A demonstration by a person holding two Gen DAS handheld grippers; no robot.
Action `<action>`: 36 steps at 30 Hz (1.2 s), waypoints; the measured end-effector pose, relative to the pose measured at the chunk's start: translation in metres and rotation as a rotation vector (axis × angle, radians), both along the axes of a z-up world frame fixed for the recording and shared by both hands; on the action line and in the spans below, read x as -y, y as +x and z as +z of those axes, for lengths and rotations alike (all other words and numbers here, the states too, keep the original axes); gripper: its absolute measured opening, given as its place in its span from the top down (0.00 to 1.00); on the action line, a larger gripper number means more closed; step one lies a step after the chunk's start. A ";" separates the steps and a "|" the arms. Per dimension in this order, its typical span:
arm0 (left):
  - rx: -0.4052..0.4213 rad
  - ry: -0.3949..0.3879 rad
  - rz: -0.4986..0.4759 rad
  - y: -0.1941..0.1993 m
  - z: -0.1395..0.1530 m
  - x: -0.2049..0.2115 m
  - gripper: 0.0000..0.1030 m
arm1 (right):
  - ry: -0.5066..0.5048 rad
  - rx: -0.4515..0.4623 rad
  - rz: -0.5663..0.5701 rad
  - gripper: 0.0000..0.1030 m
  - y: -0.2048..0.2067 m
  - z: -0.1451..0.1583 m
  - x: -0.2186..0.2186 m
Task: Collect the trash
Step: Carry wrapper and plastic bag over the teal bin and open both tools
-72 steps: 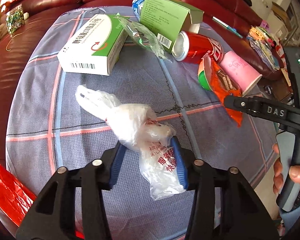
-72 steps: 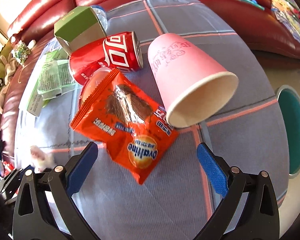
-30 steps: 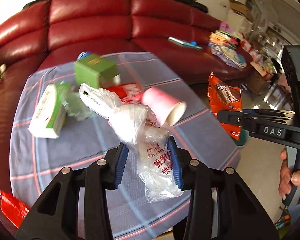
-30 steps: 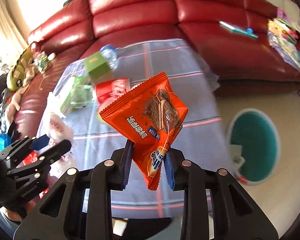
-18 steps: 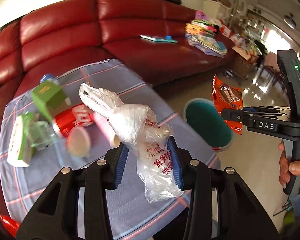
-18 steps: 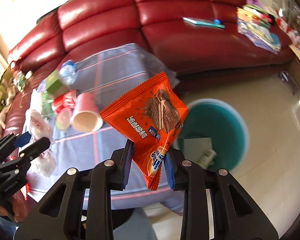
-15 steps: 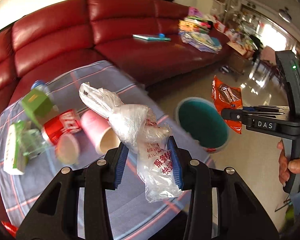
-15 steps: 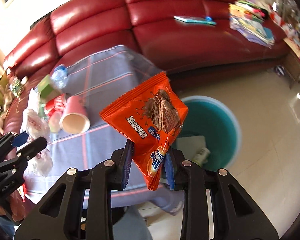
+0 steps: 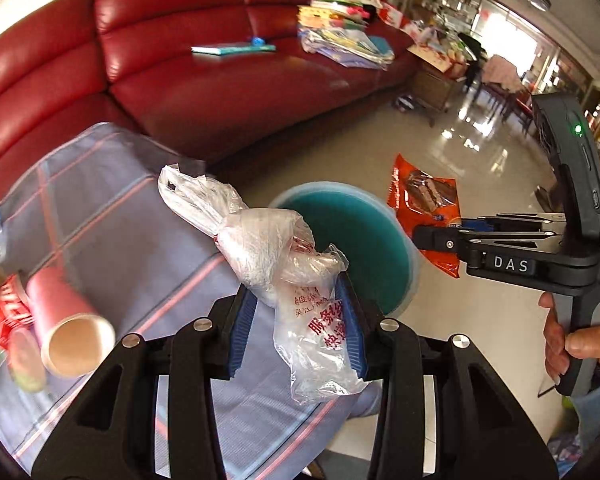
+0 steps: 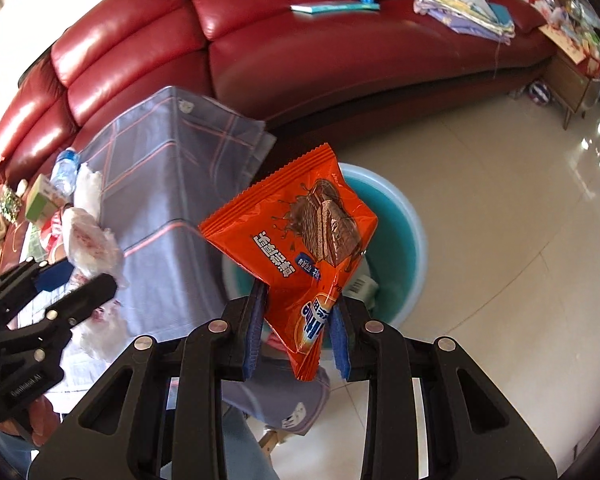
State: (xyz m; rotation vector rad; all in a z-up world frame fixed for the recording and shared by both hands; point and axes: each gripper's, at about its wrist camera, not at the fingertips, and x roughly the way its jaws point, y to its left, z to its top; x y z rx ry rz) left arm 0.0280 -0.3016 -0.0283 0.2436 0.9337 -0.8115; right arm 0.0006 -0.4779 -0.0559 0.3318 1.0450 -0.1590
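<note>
1. The teal bin (image 10: 408,236) stands on the floor beside the table (image 9: 112,232), ahead of and below both your tools; your right one looks nearer it.
2. Your left gripper (image 9: 298,326) pinches the crumpled plastic bag (image 9: 272,252), red Chinese print on it, its long axis running up-left.
3. Your right gripper (image 10: 296,330) pinches the orange snack wrapper (image 10: 296,236) by its lower corner; the lettering is too distorted to read. "DAS" marks the tool.

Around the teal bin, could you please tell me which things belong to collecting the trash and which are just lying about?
Part of the job:
- plastic bag in the left gripper
- orange snack wrapper in the right gripper
- teal bin
- pink paper cup, red can, on the table

Just lying about:
- red sofa
- book
- stack of papers
</note>
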 end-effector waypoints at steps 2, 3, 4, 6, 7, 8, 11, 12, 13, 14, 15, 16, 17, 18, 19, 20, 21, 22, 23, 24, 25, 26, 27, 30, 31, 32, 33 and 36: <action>-0.011 0.009 -0.018 0.003 -0.009 0.015 0.63 | 0.004 -0.009 -0.010 0.70 0.002 -0.003 0.008; -0.017 0.015 -0.026 0.004 -0.013 0.022 0.63 | 0.005 -0.013 -0.015 0.70 0.003 -0.004 0.012; -0.026 0.019 -0.036 0.006 -0.018 0.029 0.63 | 0.006 -0.016 -0.019 0.70 0.003 -0.005 0.015; -0.039 0.027 -0.051 0.009 -0.026 0.042 0.63 | 0.006 -0.026 -0.029 0.70 0.005 -0.009 0.023; -0.043 0.032 -0.057 0.010 -0.029 0.047 0.63 | 0.007 -0.031 -0.032 0.70 0.006 -0.010 0.026; -0.050 0.039 -0.065 0.012 -0.034 0.054 0.63 | 0.010 -0.037 -0.037 0.70 0.008 -0.012 0.028; -0.066 0.057 -0.082 0.017 -0.047 0.066 0.62 | 0.028 -0.056 -0.045 0.70 0.013 -0.020 0.035; -0.069 0.063 -0.085 0.018 -0.051 0.069 0.62 | 0.036 -0.063 -0.046 0.70 0.015 -0.023 0.036; -0.071 0.066 -0.085 0.019 -0.053 0.071 0.61 | 0.041 -0.067 -0.046 0.70 0.016 -0.025 0.038; -0.074 0.071 -0.084 0.019 -0.056 0.072 0.58 | 0.045 -0.071 -0.047 0.70 0.017 -0.027 0.039; -0.073 0.074 -0.080 0.020 -0.057 0.072 0.50 | 0.047 -0.074 -0.047 0.70 0.019 -0.028 0.040; -0.065 0.078 -0.071 0.020 -0.058 0.072 0.42 | 0.050 -0.078 -0.046 0.69 0.021 -0.029 0.040; -0.048 0.080 -0.062 0.020 -0.057 0.072 0.31 | 0.052 -0.081 -0.044 0.69 0.024 -0.030 0.041; -0.021 0.082 -0.049 0.020 -0.055 0.071 0.24 | 0.053 -0.083 -0.042 0.69 0.026 -0.031 0.041; -0.006 0.083 -0.041 0.020 -0.054 0.071 0.21 | 0.055 -0.087 -0.036 0.69 0.029 -0.032 0.040; -0.003 0.081 -0.037 0.021 -0.053 0.070 0.19 | 0.055 -0.089 -0.031 0.69 0.029 -0.031 0.038; -0.007 0.078 -0.032 0.022 -0.053 0.068 0.17 | 0.053 -0.091 -0.024 0.69 0.032 -0.032 0.036; -0.009 0.076 -0.025 0.023 -0.052 0.065 0.17 | 0.054 -0.093 -0.020 0.69 0.034 -0.033 0.035; -0.010 0.074 -0.020 0.025 -0.052 0.064 0.16 | 0.055 -0.095 -0.017 0.69 0.036 -0.034 0.034; -0.012 0.072 -0.014 0.025 -0.052 0.061 0.14 | 0.058 -0.095 -0.013 0.69 0.036 -0.035 0.034; -0.016 0.072 -0.008 0.026 -0.052 0.058 0.14 | 0.062 -0.096 -0.011 0.69 0.039 -0.036 0.033; -0.020 0.073 -0.002 0.027 -0.052 0.055 0.14 | 0.065 -0.097 -0.011 0.69 0.040 -0.037 0.032; -0.024 0.075 0.006 0.029 -0.052 0.052 0.14 | 0.067 -0.098 -0.010 0.69 0.042 -0.038 0.032; -0.037 0.075 0.027 0.032 -0.053 0.044 0.14 | 0.075 -0.109 -0.007 0.64 0.044 -0.043 0.031; -0.042 0.075 0.035 0.034 -0.054 0.041 0.14 | 0.080 -0.115 -0.006 0.60 0.045 -0.044 0.030; -0.044 0.073 0.041 0.034 -0.053 0.038 0.14 | 0.091 -0.122 -0.005 0.48 0.046 -0.045 0.030; -0.044 0.072 0.045 0.033 -0.053 0.035 0.14 | 0.105 -0.125 -0.009 0.38 0.046 -0.046 0.030; -0.048 0.071 0.051 0.033 -0.052 0.029 0.13 | 0.119 -0.132 -0.021 0.27 0.050 -0.048 0.029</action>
